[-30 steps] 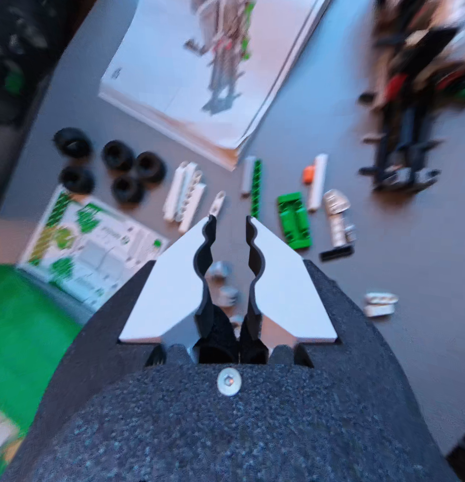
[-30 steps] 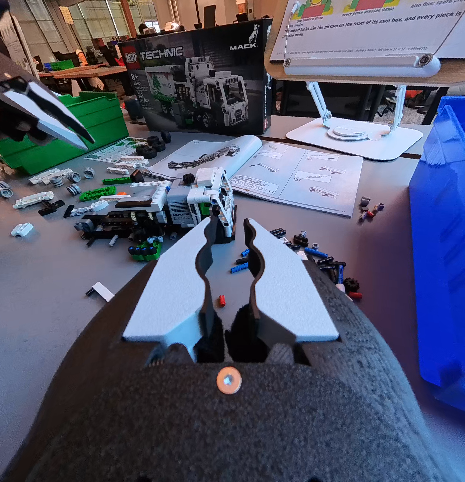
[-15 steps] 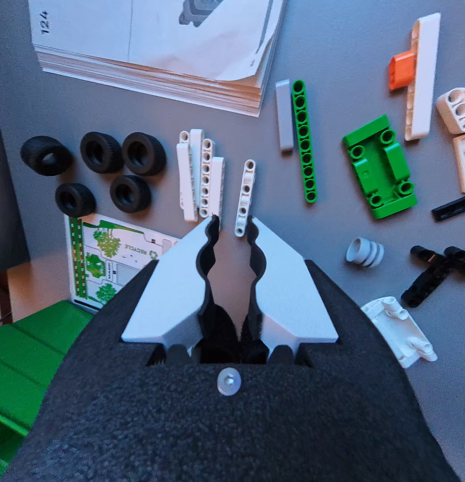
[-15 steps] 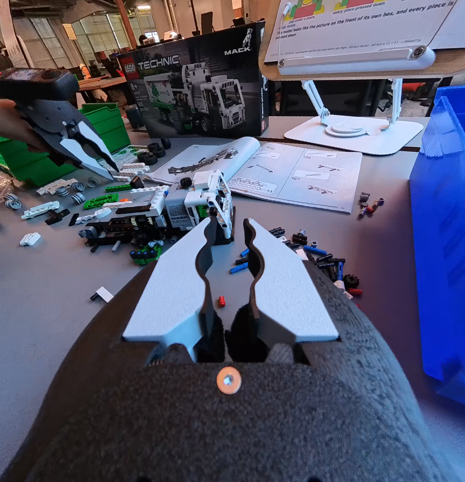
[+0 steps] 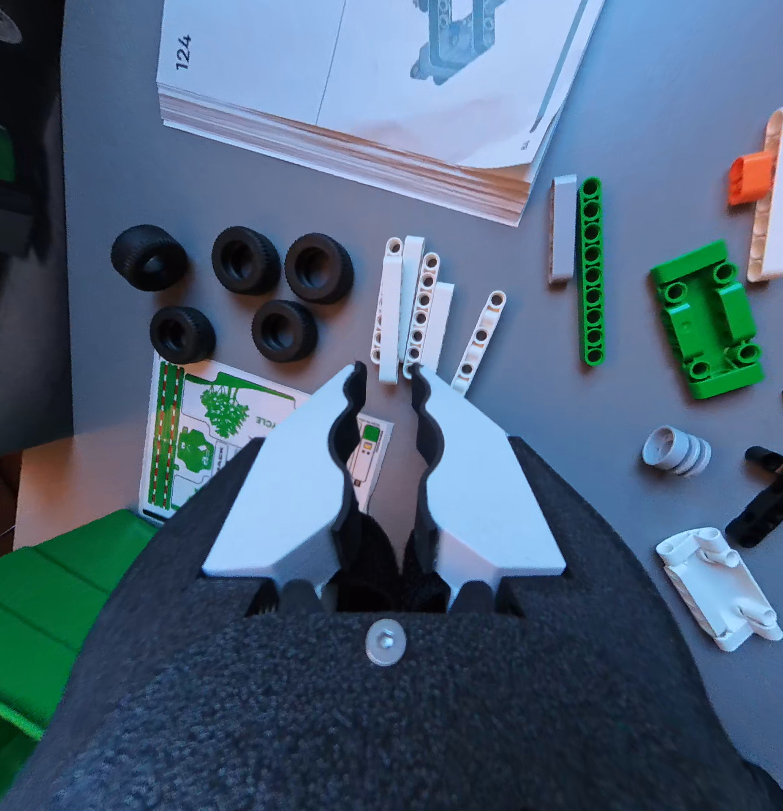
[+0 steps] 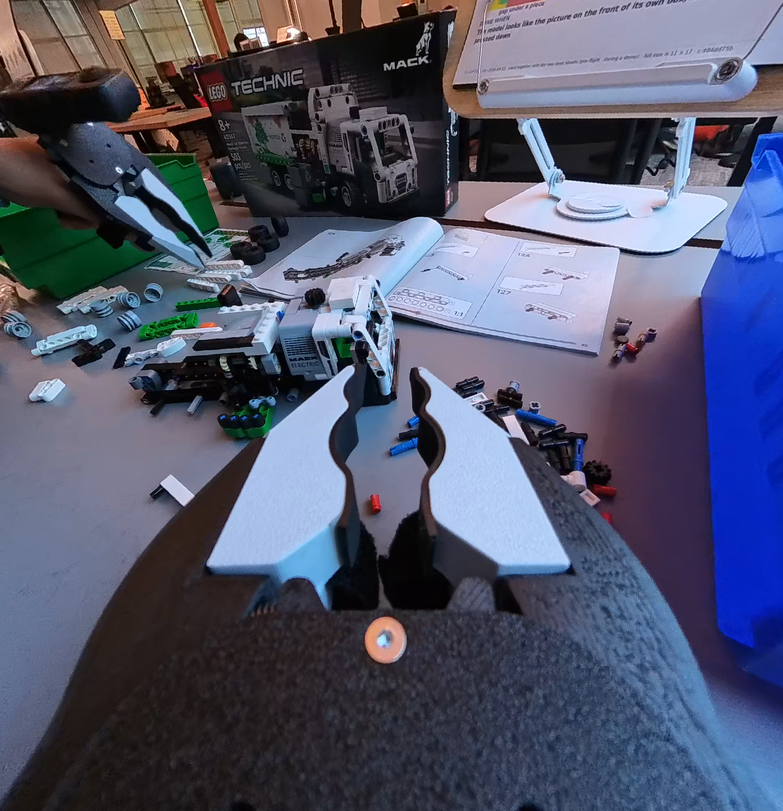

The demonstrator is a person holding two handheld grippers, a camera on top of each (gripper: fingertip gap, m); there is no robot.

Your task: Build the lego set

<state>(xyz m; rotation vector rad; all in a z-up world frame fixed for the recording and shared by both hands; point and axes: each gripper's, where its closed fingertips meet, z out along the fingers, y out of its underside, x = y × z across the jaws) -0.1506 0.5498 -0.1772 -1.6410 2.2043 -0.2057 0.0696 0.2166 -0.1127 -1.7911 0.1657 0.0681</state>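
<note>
The left gripper (image 5: 384, 373) points down at the grey table (image 5: 600, 461). Its two white fingers (image 5: 293, 474) are a little way apart and nothing is between them. The tips hang just over the near ends of a bunch of white beams (image 5: 409, 311) that lie side by side. One more white beam (image 5: 479, 340) lies tilted just to the right of the bunch. Five black tires (image 5: 245, 289) sit in a group to the left. A sticker sheet (image 5: 188, 434) with green pictures lies under the left finger, and a green bin (image 5: 43, 614) is beside it. A long green beam (image 5: 591, 270) and a green block (image 5: 705, 318) lie farther right. The open instruction book (image 5: 337, 87) lies past the beams.

The right gripper (image 6: 383, 377) is low over the table. Its fingers are a little way apart too, and it holds nothing. The half-built truck (image 6: 289, 346) stands just past its tips, in the middle of the table. A small red pin (image 6: 375, 503) lies on the table between the fingers. A pile of black and blue pins (image 6: 543, 430) lies to the right, near a big blue bin (image 6: 754, 395). The lego box (image 6: 332, 127) stands behind the book. In this view a hand (image 6: 25, 184) holds the left gripper far off on the left, tips down by the white beams
</note>
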